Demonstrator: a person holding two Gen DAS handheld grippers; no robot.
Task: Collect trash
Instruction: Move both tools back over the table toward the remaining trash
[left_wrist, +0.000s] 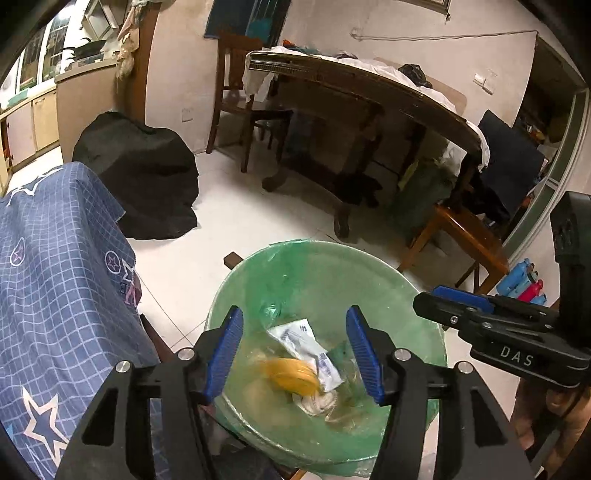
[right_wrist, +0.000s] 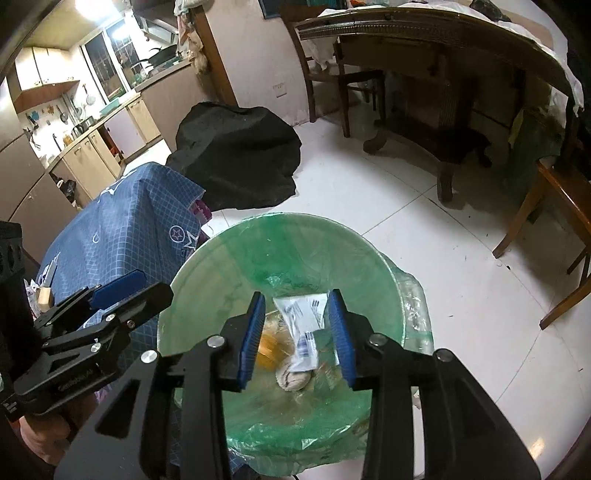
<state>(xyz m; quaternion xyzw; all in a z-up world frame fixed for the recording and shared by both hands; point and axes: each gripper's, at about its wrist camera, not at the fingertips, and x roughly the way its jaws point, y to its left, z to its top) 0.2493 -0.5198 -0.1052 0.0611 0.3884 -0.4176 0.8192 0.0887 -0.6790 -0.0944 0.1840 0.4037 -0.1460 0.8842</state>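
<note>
A bin lined with a green plastic bag (left_wrist: 332, 247) stands on the floor under both grippers. Inside lie a white printed packet (left_wrist: 306, 339), a blurred yellow piece (left_wrist: 291, 374) and a crumpled whitish wad (left_wrist: 317, 402). My left gripper (left_wrist: 295, 354) hangs over the bin mouth, open, with nothing pressed between its blue pads. My right gripper (right_wrist: 297, 332) is also over the bin (right_wrist: 295, 218) and open. The packet (right_wrist: 303, 314) shows blurred below its pads, with the yellow piece (right_wrist: 267, 349) beside it. Each gripper appears in the other's view: right (left_wrist: 439, 301), left (right_wrist: 140, 286).
A blue star-patterned cloth (left_wrist: 55, 277) drapes a surface left of the bin. A black covered heap (left_wrist: 140, 173) sits on the white tile floor behind it. A wooden dining table (left_wrist: 369, 92) and chairs (left_wrist: 465, 229) stand beyond. Blue and red items (left_wrist: 524, 280) lie at the right.
</note>
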